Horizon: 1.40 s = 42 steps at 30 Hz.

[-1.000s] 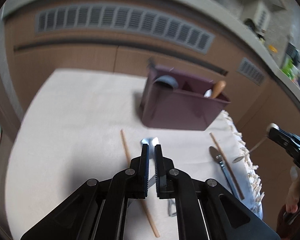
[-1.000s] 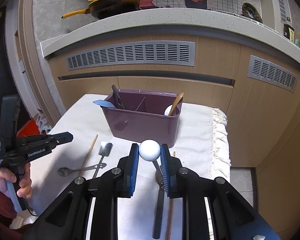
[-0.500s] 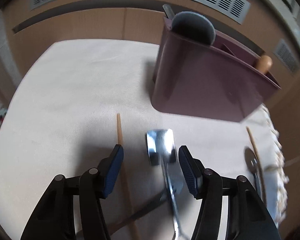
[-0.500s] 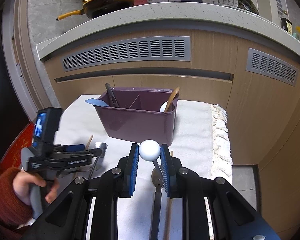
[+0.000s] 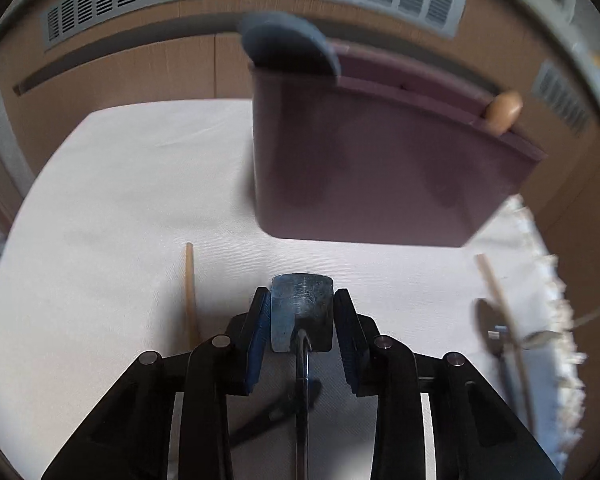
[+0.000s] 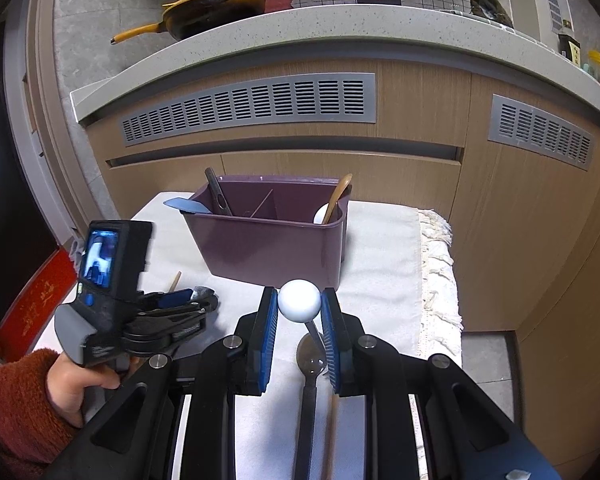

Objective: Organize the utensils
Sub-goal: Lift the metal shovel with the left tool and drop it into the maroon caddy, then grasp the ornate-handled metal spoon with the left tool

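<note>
shiny scratched metal spatula [image 5: 302,306], matt purple plastic caddy [image 5: 372,176], white woven cloth [image 5: 120,200], wood chopstick [image 5: 190,292].

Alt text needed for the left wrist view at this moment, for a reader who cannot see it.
The left gripper is closing around the flat head of a metal spatula lying on a white cloth, its blue pads not yet pressing it. Behind stands a purple utensil caddy. A wooden chopstick lies to the left, with another chopstick and a spoon at the right.

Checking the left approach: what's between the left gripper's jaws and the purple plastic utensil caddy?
Left wrist view: only bare white tablecloth between the closing left gripper, flat steel spatula blade between its jaws, and the purple plastic utensil caddy.
</note>
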Motion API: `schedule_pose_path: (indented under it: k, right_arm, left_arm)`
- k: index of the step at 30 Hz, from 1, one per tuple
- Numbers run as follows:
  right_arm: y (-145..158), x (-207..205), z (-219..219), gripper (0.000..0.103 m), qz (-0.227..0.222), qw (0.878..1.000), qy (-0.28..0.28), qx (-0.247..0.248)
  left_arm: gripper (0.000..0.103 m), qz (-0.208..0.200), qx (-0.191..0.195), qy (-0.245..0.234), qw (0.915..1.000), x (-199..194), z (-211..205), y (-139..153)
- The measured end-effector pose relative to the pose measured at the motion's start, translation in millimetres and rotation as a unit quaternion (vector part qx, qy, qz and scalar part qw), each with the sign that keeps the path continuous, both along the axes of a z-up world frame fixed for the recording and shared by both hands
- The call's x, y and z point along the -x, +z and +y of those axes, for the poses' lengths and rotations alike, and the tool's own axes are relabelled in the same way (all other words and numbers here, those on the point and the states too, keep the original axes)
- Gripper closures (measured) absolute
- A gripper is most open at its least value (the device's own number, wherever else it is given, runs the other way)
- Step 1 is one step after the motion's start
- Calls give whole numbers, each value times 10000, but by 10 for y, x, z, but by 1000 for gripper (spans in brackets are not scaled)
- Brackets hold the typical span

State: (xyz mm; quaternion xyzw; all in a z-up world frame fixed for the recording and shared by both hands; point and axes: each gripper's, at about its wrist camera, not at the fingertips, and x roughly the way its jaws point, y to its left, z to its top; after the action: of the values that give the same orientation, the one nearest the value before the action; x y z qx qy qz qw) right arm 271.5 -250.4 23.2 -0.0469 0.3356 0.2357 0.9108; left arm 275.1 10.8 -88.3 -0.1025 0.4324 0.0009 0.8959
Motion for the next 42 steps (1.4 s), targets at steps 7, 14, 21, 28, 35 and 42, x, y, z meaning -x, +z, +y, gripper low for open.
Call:
schedule_pose_path:
  k: [7, 14, 21, 28, 35, 42]
  right_arm:
    - [101, 17, -58, 83, 194, 9993, 154, -273]
    - [191, 3, -25, 83, 247, 9986, 177, -439]
    - [1001, -42, 46, 83, -637, 9956, 253, -634]
    - [1402, -302, 244, 83, -1135, 9930, 198, -277]
    - [1101, -436, 205, 83, -584, 9977, 150, -311]
    - [642, -330, 164, 83, -37, 9996, 255, -140]
  left_arm:
    - [70, -817, 415, -444, 9948, 509, 162, 414]
    - [73, -1572, 364, -596, 9851, 666, 248, 883]
    - [98, -2721, 477, -868, 9572, 434, 411, 2046]
    - [98, -2663, 528, -816, 9590, 134, 611, 2203]
    - [96, -1849, 756, -975, 9750, 83, 601, 1550]
    - [88, -477, 781, -1761, 9801, 148, 527, 621]
